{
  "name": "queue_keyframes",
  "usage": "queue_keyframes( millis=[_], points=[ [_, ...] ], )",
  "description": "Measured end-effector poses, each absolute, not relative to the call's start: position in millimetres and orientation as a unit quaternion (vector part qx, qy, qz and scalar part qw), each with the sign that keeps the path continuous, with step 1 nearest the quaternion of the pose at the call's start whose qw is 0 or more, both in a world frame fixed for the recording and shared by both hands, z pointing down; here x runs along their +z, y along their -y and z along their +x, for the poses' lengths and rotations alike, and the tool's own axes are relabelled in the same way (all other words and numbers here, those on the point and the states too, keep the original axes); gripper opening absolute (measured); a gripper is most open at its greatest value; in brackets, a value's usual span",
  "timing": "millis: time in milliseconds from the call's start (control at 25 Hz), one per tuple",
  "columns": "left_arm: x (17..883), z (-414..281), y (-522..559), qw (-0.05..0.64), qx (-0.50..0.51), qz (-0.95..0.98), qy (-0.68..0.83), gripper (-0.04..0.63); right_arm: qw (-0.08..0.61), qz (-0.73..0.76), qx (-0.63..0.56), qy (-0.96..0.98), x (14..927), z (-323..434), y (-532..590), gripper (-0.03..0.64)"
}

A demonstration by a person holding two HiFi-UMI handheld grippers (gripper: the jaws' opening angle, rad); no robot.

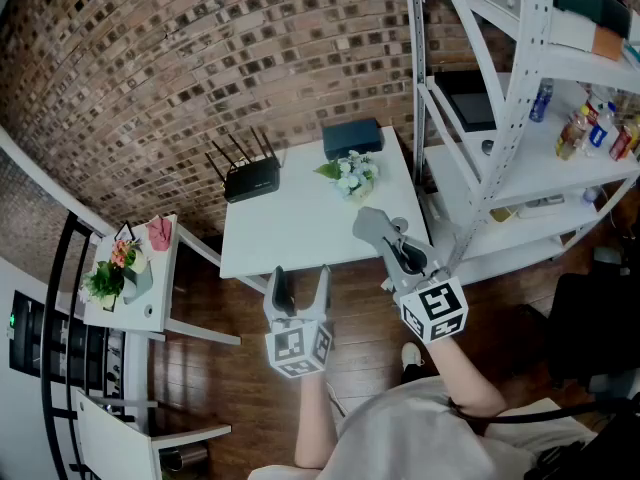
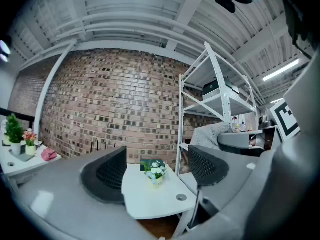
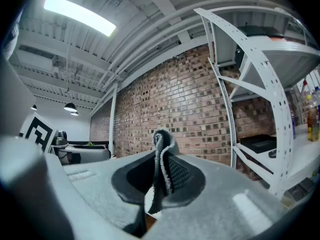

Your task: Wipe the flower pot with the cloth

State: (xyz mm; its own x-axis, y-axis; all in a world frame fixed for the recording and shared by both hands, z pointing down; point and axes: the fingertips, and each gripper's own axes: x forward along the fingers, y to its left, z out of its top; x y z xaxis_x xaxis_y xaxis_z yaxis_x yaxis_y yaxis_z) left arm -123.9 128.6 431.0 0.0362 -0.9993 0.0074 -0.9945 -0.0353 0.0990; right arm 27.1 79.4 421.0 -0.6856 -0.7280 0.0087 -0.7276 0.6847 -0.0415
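We hold the right gripper (image 1: 401, 249) clenched on a grey cloth (image 1: 372, 224). In the right gripper view the cloth (image 3: 161, 169) stands pinched as a folded ridge between the two dark pads. The left gripper (image 1: 299, 280) is released, its jaws apart with nothing between them.

The flower pot (image 1: 356, 179), small and pale with white blossoms and green leaves, stands on the white table (image 1: 290, 230). It is ahead of both grippers, just beyond the cloth's far edge and apart from it. In the left gripper view the pot (image 2: 156, 174) appears in the gap between the jaws, but farther off on the tabletop.

Beyond the pot lies a dark teal box (image 1: 352, 138), and to the left of it a black router (image 1: 251, 179) with upright antennas, against the brick wall (image 1: 180, 68).

To the right of the right gripper rises a white shelf rack (image 1: 521, 108) carrying bottles (image 1: 592, 128), whose labels are too small to read. Well to the left of the left gripper is a small side table (image 1: 150, 303) with potted plants (image 1: 112, 273).

Each gripper's cube carries black-and-white square markers, with no letters we can read.
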Motion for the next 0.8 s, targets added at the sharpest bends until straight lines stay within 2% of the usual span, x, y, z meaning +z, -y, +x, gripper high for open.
queue_keyframes(
  millis=[280,400,800],
  points=[
    [426,-102,-52,0.023,-0.016,0.726,0.687,0.393,-0.002,-0.402,-0.049,-0.914,435,51,3,-0.005],
    [435,-102,-27,0.036,-0.006,0.735,0.677,0.393,-0.014,-0.424,-0.056,-0.904,445,54,27,-0.005],
    [452,-138,65,0.043,-0.01,0.774,0.631,0.394,-0.02,-0.431,-0.023,-0.902,439,-10,99,-0.005]
  ],
)
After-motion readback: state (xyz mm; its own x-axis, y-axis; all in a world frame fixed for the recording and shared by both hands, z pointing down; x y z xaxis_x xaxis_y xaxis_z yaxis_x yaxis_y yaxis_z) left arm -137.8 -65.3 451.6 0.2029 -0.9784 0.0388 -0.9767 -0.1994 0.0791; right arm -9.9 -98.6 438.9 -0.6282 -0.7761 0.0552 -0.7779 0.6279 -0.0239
